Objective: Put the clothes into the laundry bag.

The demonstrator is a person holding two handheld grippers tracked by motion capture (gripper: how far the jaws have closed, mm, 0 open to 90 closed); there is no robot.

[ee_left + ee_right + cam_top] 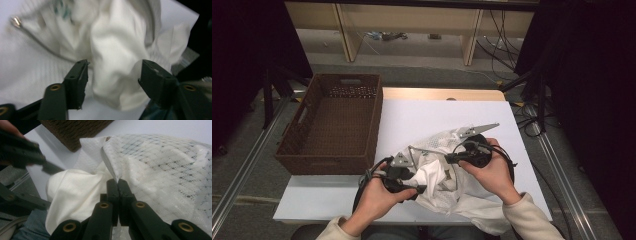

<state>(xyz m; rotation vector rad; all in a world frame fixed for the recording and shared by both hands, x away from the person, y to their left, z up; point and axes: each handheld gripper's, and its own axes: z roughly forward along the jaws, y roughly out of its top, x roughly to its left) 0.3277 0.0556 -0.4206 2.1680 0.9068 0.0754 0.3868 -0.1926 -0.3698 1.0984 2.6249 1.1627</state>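
One white garment (perhaps inside mesh bag), two grippers, one basket.

Dark brown woven wicker basket, rectangular, cut-out handles in its short walls, sits at the left edge of the white worktop, partly overhanging it. A corner of it shows at top in the right gripper view too. Light wooden strip runs along the worktop's far edge. Beyond: pale wooden shelf frame with upright legs, grey floor, loose black cables at right. Metal rail runs along the floor at left, another at right.
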